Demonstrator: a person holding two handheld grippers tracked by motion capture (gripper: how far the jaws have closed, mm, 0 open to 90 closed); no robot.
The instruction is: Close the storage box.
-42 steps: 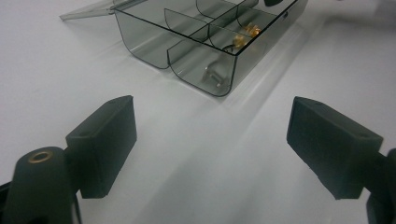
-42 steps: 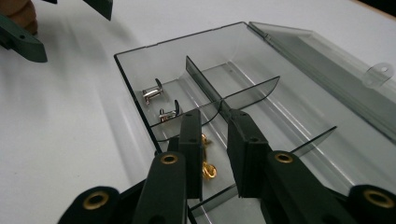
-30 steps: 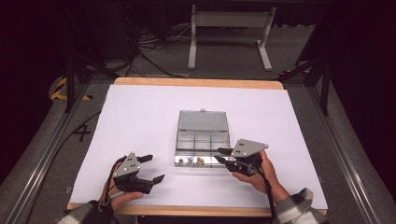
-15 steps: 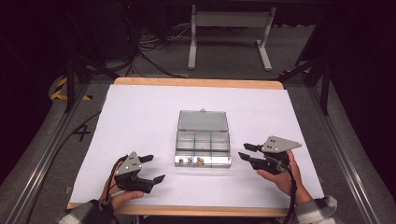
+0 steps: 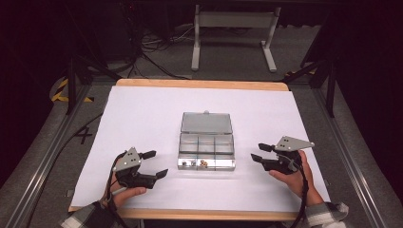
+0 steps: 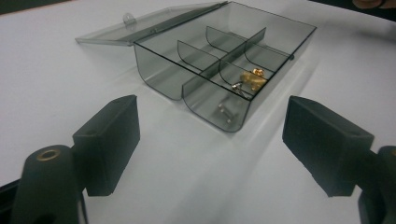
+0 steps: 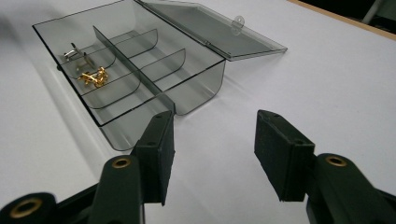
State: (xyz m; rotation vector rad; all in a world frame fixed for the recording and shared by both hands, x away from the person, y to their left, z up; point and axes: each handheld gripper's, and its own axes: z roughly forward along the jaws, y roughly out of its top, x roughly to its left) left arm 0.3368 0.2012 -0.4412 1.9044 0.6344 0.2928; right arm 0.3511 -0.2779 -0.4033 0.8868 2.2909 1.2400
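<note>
Box contents too small to identify from the high view; the gripper views resolve a gold piece [image 6: 253,78] and a silver piece [image 7: 71,52] in adjacent near-row cells. Clear smoky compartment box [image 5: 206,151] sits mid-table, lid [image 5: 206,122] flat open behind. Left gripper [image 5: 153,164] and right gripper [image 5: 260,153] flank it, jaws apart, empty.

1. The small metal bits [image 5: 197,163] in the clear box [image 5: 206,151] are too tiny to identify from the high view.
2. The person's sleeves [image 5: 328,214] run off the bottom edge.
</note>
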